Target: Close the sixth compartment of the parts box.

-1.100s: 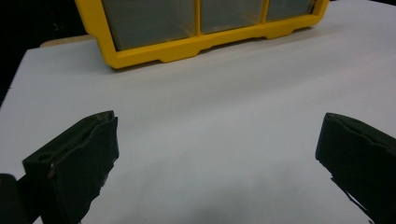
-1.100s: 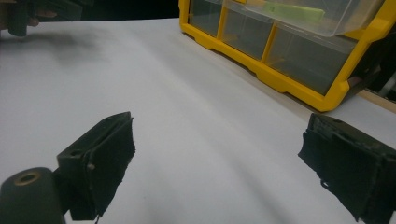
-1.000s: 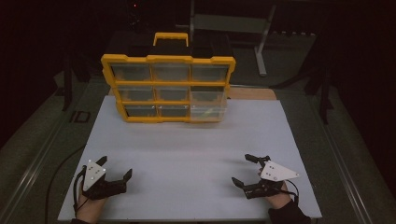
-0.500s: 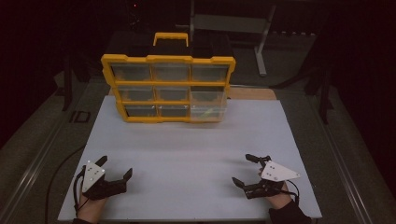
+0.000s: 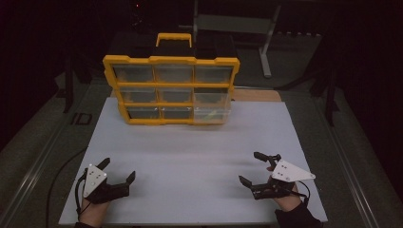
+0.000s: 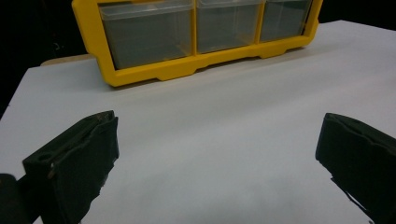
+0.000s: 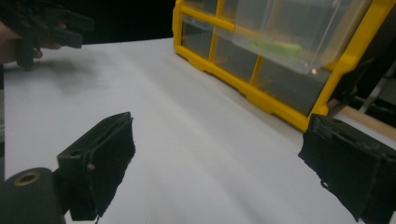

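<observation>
A yellow organizer (image 5: pixel 171 90) with several clear drawers stands upright at the far side of the white board (image 5: pixel 190 156). Its lower right drawer (image 5: pixel 211 111) is pulled partway out and holds something green (image 7: pixel 275 46). My left gripper (image 5: pixel 118 170) rests near the board's front left corner, open, with nothing between its jaws. My right gripper (image 5: pixel 253 167) rests near the front right, open and empty too. In the left gripper view the organizer's bottom row (image 6: pixel 196 32) lies ahead. The right gripper view has the organizer (image 7: pixel 280 51) at upper right and the other gripper (image 7: pixel 42 23) at upper left.
A black handle framed in yellow (image 5: pixel 173 40) tops the organizer. A grey metal stand (image 5: pixel 237 28) rises behind the table in the dark. Grey table margins (image 5: pixel 43 142) flank the board. A wide bare stretch of board lies between grippers and organizer.
</observation>
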A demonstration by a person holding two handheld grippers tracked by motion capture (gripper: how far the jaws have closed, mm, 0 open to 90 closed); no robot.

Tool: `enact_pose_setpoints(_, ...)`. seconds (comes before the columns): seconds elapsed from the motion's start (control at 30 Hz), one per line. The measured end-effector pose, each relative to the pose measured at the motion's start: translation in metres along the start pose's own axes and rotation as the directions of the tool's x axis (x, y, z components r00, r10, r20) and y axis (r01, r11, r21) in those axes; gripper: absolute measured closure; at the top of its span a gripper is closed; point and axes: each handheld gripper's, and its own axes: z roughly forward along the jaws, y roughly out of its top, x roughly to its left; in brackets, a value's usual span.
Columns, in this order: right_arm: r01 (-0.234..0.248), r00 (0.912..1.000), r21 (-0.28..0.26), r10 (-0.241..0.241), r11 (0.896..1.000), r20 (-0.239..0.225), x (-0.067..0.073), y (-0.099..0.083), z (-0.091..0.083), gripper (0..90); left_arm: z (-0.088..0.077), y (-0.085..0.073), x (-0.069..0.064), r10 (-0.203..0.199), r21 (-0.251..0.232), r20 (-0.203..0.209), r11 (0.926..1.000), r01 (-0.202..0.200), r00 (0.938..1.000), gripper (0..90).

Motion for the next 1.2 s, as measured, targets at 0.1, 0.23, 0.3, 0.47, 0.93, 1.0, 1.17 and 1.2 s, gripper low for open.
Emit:
enact_pose_setpoints(0.1, 0.006, 0.9999, 0.006, -0.006, 1.0, 0.014, 0.002, 0.011, -0.004, 9.1, 0.0, 0.0, 0.0, -0.006, -0.001, -0.001, 1.0, 0.006, 1.0, 0.0)
enact_pose_setpoints(0.23, 0.031, 0.9989, 0.001, -0.031, 1.0, 0.034, 0.006, 0.025, -0.008, 9.0, 0.0, 0.0, 0.0, -0.004, -0.002, 0.006, 1.0, 0.004, 1.0, 0.0)
enact_pose_setpoints(0.3, 0.046, 0.9978, -0.007, -0.046, 0.999, 0.049, 0.007, 0.031, -0.009, 9.0, 0.001, 0.0, -0.001, 0.001, 0.0, 0.002, 1.0, -0.001, 1.0, 0.0)
enact_pose_setpoints(0.47, 0.074, 0.996, -0.024, -0.072, 0.997, 0.053, 0.007, 0.049, -0.009, 9.0, 0.0, 0.001, -0.001, 0.002, -0.003, 0.003, 1.0, -0.002, 1.0, 0.0)
enact_pose_setpoints(0.93, 0.12, 0.9743, -0.036, -0.111, 0.992, 0.196, 0.008, 0.089, 0.013, 9.0, -0.001, 0.001, -0.001, 0.0, -0.007, -0.001, 1.0, 0.0, 1.0, 0.0)
enact_pose_setpoints(1.0, 0.116, 0.9709, -0.038, -0.105, 0.993, 0.215, 0.007, 0.089, 0.017, 9.0, -0.001, 0.001, -0.001, 0.003, -0.008, -0.002, 1.0, -0.003, 1.0, 0.0)
enact_pose_setpoints(1.17, 0.081, 0.9651, -0.033, -0.07, 0.996, 0.252, 0.004, 0.086, 0.031, 9.0, -0.001, 0.001, -0.001, 0.001, -0.01, 0.0, 0.9999, -0.001, 1.0, 0.0)
enact_pose_setpoints(1.2, 0.074, 0.963, -0.034, -0.063, 0.997, 0.262, 0.003, 0.084, 0.034, 9.1, -0.001, 0.001, -0.001, 0.001, -0.01, -0.002, 0.9999, -0.001, 1.0, 0.0)
